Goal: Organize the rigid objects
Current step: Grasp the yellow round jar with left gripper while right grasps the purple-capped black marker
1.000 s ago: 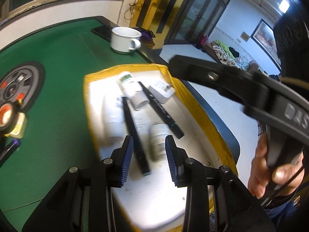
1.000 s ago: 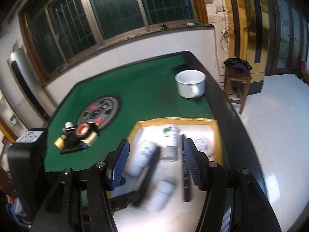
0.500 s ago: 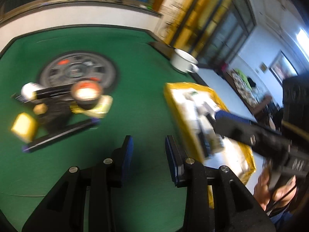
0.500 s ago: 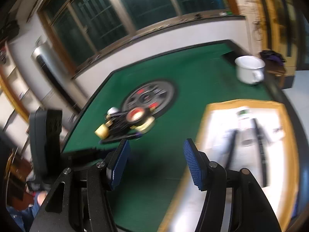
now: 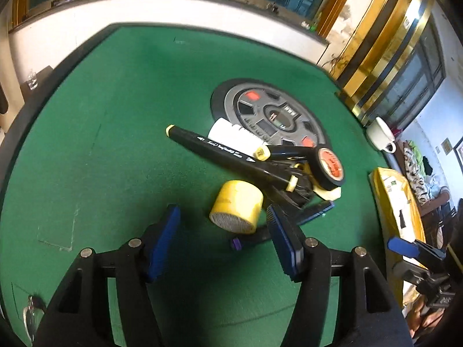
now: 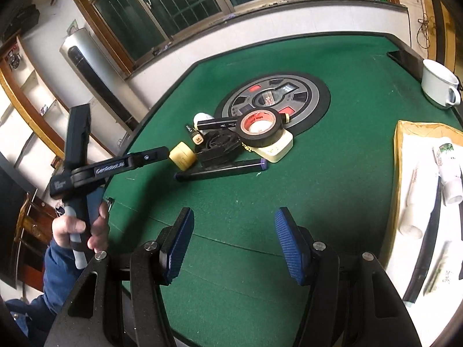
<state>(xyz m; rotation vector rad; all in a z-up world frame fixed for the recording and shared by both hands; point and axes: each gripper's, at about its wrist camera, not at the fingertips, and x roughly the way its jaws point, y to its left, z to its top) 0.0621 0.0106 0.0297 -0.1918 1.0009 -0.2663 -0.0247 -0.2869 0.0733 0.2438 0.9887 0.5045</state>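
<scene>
While the left claw (image 5: pixel 222 238) is reaching at the pile, its jaws have just been opening wide, and nothing is between them; a second ago it was over the tray. The yellow tub (image 5: pixel 236 210) is lying just ahead of it, so a bump could be rolling it away.

Seen from the right claw (image 6: pixel 233 244), half open and empty, the pile with the tape roll (image 6: pixel 259 127) is sitting well ahead, where before the tray was.
</scene>
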